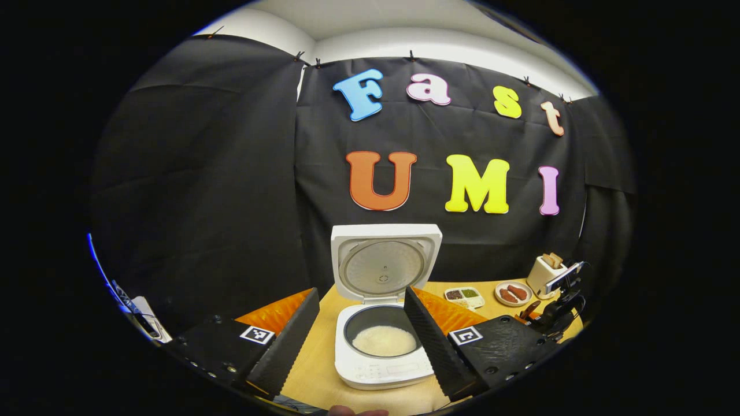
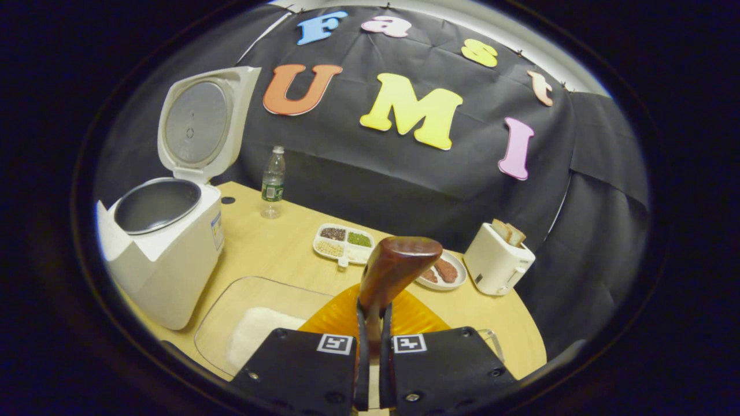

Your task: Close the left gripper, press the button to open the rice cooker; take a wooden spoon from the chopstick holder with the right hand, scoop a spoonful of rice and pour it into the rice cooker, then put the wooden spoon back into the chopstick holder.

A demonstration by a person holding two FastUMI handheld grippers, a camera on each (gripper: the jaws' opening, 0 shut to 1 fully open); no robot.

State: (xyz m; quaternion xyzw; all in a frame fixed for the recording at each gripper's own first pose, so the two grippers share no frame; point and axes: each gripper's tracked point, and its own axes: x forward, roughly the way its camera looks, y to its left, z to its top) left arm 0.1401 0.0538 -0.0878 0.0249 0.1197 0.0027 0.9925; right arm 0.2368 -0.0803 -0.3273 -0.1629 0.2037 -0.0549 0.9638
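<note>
In the right gripper view, my right gripper [image 2: 370, 341] is clamped narrow on the handle of the wooden spoon [image 2: 396, 268], whose bowl stands upright above the fingers. I cannot see into the bowl, so I cannot tell whether it carries rice. Below it sit an orange vessel [image 2: 341, 315], which I take for the chopstick holder, and a clear tray [image 2: 243, 300] with a heap of white rice [image 2: 254, 335] in it.

In the left gripper view, my left gripper [image 1: 361, 329] hangs wide, holding nothing, its fingers framing the rice cooker [image 1: 381, 370]. The lid [image 1: 384, 263] stands up, and rice lies in the pot.

What worries me: the grip sits low on a smooth, rounded handle, so the spoon could twist between the fingers if I swing it fast. If the next move is returning it, I am aiming nearly blind, since the holder lies close under the fingers; a missed mouth could tip the holder or knock the tray. A drop from height could also scatter grains.

The surface [image 2: 277, 242] is pale wood with a curved edge. On it I also see a water bottle [image 2: 273, 182], a divided dish of grains [image 2: 344, 242], a plate of sausages [image 2: 442, 271] and a white toaster [image 2: 497, 260] holding bread. Black cloth closes the booth behind, under a white ceiling.
</note>
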